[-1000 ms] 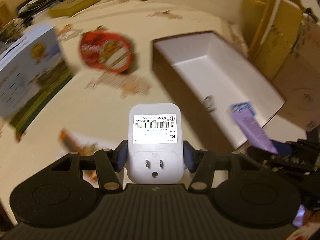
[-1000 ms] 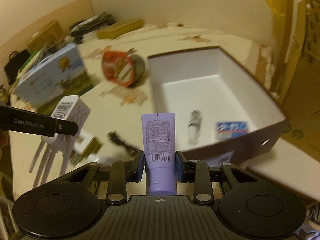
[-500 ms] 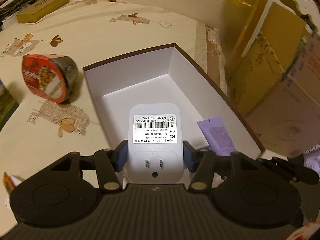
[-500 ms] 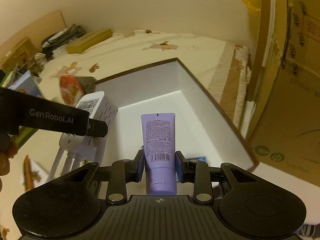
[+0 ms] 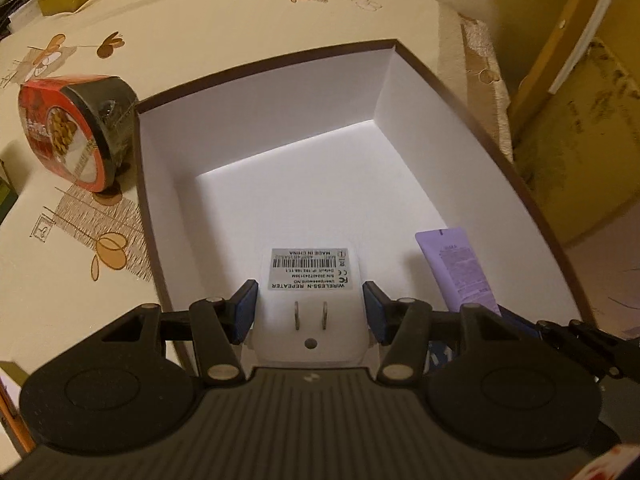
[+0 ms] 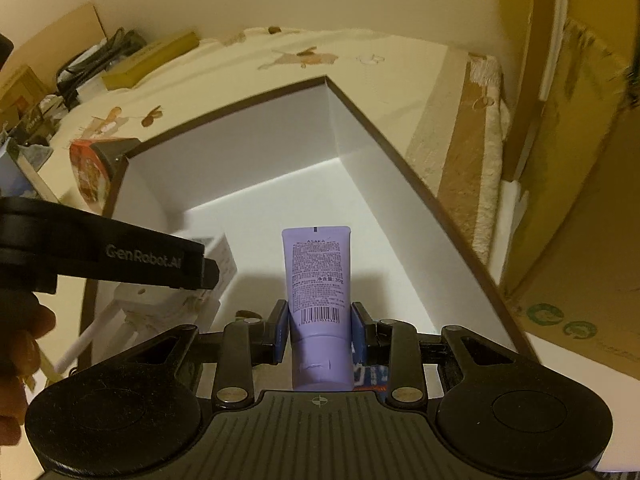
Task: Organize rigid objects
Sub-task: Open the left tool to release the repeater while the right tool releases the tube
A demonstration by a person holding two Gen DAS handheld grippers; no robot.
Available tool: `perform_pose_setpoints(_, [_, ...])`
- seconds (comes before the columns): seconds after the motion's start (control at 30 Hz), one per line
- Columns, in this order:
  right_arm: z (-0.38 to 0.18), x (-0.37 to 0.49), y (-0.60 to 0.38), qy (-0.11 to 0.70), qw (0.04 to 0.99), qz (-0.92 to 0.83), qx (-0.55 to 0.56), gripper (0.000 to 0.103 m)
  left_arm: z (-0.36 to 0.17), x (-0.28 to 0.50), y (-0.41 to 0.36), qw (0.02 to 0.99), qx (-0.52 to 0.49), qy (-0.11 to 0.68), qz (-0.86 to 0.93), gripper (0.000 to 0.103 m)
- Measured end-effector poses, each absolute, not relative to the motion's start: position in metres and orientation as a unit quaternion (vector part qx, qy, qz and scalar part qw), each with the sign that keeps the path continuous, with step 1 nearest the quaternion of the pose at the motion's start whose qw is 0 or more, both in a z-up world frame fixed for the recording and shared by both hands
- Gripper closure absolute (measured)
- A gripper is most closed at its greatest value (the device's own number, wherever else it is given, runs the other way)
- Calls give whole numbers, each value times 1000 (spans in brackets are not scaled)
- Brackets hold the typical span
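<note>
My left gripper (image 5: pixel 310 310) is shut on a white wireless repeater (image 5: pixel 310 280) with a barcode label and plug prongs, held inside the white box with a brown rim (image 5: pixel 280 120). My right gripper (image 6: pixel 319 330) is shut on a purple tube (image 6: pixel 318 280), held over the same box (image 6: pixel 256 160). The tube also shows in the left wrist view (image 5: pixel 458 268) to the right of the repeater. The left gripper with the repeater (image 6: pixel 216 264) shows at the left of the right wrist view.
A red snack cup (image 5: pixel 74 132) lies on its side against the box's left wall on the patterned tablecloth (image 5: pixel 200 28). A yellow box (image 6: pixel 150 60) and cables sit far back. Cardboard boxes (image 6: pixel 580 240) stand to the right. A blue item (image 6: pixel 372 376) lies under the tube.
Both grippers have moved forward and down into the box with their objects. The snack cup and table have slid left in view.
</note>
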State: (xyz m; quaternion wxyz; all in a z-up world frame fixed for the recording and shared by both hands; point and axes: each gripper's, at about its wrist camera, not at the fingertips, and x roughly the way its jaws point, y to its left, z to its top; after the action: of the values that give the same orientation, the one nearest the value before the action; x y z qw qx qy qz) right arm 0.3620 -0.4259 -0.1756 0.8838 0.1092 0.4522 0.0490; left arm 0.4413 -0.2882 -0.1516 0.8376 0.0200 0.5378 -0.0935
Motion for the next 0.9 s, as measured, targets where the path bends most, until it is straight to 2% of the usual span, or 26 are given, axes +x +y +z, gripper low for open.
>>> perform_pose_setpoints(0.3, [-184, 383, -420, 452, 882, 39, 127, 73, -153, 456, -286, 851, 21, 516, -98, 53])
perform_pose_setpoints(0.53, [-175, 366, -416, 443, 887, 45, 120, 55, -144, 441, -272, 850, 35, 512, -118, 53])
perform_pose_setpoints(0.9, [-144, 329, -415, 429, 894, 36, 127, 49, -121, 405, -254, 852, 39, 502, -142, 53])
